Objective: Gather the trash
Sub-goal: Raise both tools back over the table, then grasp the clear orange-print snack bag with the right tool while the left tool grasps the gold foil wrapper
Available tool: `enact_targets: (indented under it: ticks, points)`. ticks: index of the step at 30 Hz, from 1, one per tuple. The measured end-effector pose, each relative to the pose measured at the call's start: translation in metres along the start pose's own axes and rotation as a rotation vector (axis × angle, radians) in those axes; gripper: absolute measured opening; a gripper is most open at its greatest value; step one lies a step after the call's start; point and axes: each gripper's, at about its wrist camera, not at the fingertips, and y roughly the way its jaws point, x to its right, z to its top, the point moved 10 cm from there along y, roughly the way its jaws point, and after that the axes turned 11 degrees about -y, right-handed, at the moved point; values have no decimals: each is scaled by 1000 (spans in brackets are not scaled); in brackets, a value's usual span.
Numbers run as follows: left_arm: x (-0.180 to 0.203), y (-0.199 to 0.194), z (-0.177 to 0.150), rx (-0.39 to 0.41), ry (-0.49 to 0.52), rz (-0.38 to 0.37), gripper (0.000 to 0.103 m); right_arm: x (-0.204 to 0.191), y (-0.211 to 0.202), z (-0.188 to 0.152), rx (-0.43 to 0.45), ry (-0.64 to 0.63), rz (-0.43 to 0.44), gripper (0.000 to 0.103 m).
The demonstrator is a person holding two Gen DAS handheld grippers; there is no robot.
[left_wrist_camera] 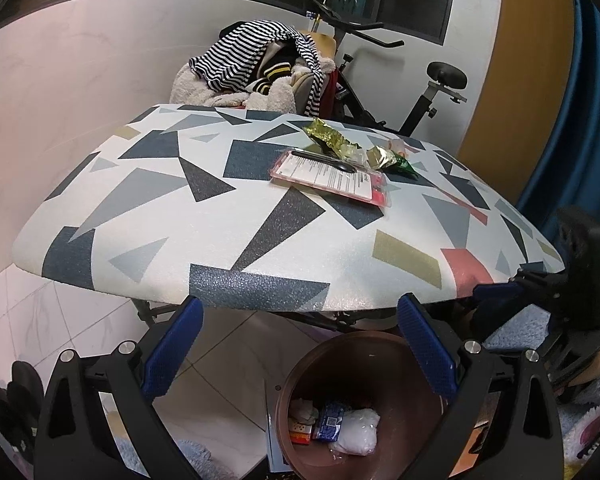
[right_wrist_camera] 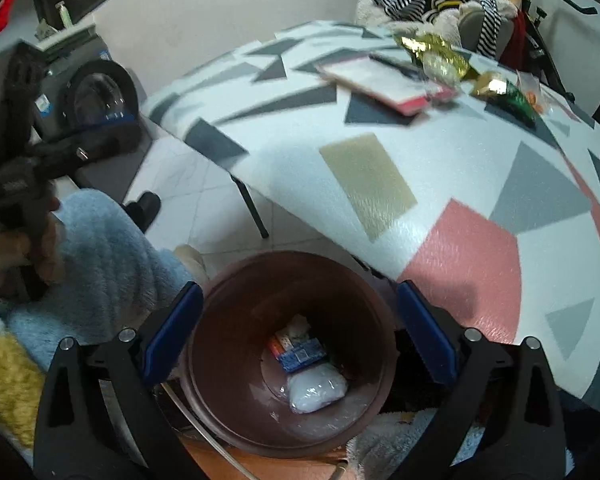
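Both grippers are hanging over a brown bin (right_wrist_camera: 288, 356) beside a patterned table (right_wrist_camera: 440, 184), the right gripper (right_wrist_camera: 298, 344) directly above the bin's mouth with its jaws spread wide and nothing between them. The left gripper (left_wrist_camera: 300, 344) is also gaping and empty, pointing over the bin's rim toward the near table edge. A white bag (right_wrist_camera: 318, 392), a blue pack (right_wrist_camera: 302, 354) and a small red-and-white carton (right_wrist_camera: 282, 344) are lying at the bottom of the bin.

More trash is waiting on the far part of the table: a gold wrapper (left_wrist_camera: 332, 138), a green wrapper (left_wrist_camera: 396, 160), a clear wrapper (left_wrist_camera: 358, 156) wedged between them, and a pink-edged card pack (left_wrist_camera: 328, 178) with a black spoon (left_wrist_camera: 324, 160) resting on its upper edge.

Judging by the empty jaws over the bin, the step in hand is going back for the next piece. Doing it well likely means lifting clear of the rim and the table edge before travelling across. The crumpled gold wrapper is standing proud of the surface, so it looks the easiest pinch; closing on a raised fold should keep it from sliding. The flat pack is lying flush, and probably needs a finger worked under one edge, with the spoon taken off first so it is not flicked to the floor.
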Motion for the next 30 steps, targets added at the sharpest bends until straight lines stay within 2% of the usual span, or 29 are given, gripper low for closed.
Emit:
enact_targets:
  ticks: [5,12,17,20,26,30]
  points:
    - [1,2,4,-18,-13,-13,95,18,-15,12,42,46,-26,95]
    - [-8,14,29,-31,-60,-6,95,81,-28,22,50,145,-139,95]
    - [-6,28,58,-22,-63,-13,95,139,-36,26,37,237,-268,95]
    - [-1,38,79,-15,-61,-28,95,162,-39,32,37,257,-300,95]
    - [10,66,125,-18,-76,-82,95,213,-37,64,67,234,-319,95]
    - [13,90,156,-28,-99,-112,95,251,-25,94,75,240,-344,88]
